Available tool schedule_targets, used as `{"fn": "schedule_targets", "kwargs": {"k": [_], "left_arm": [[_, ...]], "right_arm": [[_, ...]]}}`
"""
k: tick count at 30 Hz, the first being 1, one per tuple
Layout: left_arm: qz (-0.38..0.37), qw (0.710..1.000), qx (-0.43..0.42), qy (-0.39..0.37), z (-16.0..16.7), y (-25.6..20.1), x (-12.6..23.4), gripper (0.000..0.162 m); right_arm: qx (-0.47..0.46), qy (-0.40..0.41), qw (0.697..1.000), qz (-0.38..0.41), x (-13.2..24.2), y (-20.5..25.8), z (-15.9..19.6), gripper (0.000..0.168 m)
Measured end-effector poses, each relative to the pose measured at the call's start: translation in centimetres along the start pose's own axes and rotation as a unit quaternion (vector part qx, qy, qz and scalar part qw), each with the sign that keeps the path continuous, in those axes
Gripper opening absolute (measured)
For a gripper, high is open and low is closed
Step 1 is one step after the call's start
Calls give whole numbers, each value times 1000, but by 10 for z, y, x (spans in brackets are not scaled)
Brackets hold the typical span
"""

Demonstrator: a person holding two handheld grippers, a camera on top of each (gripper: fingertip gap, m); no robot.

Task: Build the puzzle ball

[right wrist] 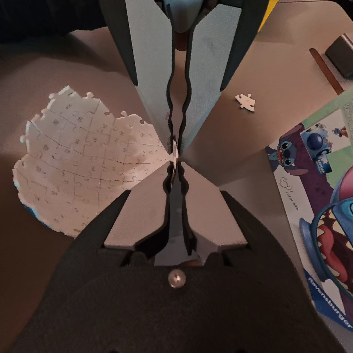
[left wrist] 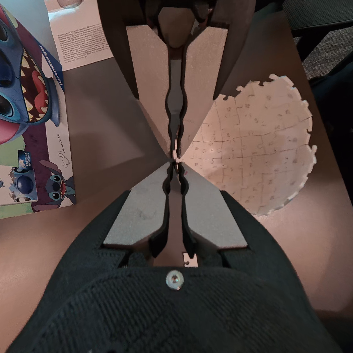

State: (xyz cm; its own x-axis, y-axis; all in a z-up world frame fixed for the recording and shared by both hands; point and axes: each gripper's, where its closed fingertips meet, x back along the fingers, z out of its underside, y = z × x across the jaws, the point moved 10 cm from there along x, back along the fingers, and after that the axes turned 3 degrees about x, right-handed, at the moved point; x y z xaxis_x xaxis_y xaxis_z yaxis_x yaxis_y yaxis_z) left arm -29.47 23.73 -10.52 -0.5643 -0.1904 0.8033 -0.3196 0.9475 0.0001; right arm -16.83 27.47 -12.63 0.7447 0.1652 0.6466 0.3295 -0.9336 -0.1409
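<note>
We see the left gripper (left wrist: 174,166) and the right gripper (right wrist: 174,165) meeting tip to tip, jaws drawn narrow, both pinching one small white puzzle piece (left wrist: 175,152) at the rim of the half-built puzzle ball (left wrist: 254,145). The ball lies right of the left jaws, left of the right jaws: a white cardboard bowl, knobbed edge, numbered interlocking pieces. A loose piece (right wrist: 245,101) rests on the smooth tan table (left wrist: 99,122) beside the right jaws.
</note>
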Motion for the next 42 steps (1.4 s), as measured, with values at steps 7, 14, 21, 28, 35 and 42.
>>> {"fn": "schedule_targets", "kwargs": {"k": [7, 14, 21, 28, 35, 42], "left_arm": [[7, 1000, 2, -6, -1, 0, 0, 3], [-1, 1000, -8, 1, -3, -3, -1, 2], [-9, 1000, -1, 3, -3, -1, -1, 2], [-13, 1000, 0, 16, -2, -1, -4, 1], [1, 1000, 13, -2, -1, 3, -5, 1], [5, 1000, 24, 0, 1, 5, -4, 1]], "right_arm": [[38, -9, 999, 8, 2, 2, 0, 2], [31, -22, 999, -11, 2, 0, -1, 1], [-5, -10, 1000, -5, 1, -2, -2, 0], [-24, -3, 1000, 12, -3, 2, -1, 0], [-9, -4, 999, 39, 0, 5, 0, 0], [-40, -30, 999, 21, 25, 3, 4, 13]]}}
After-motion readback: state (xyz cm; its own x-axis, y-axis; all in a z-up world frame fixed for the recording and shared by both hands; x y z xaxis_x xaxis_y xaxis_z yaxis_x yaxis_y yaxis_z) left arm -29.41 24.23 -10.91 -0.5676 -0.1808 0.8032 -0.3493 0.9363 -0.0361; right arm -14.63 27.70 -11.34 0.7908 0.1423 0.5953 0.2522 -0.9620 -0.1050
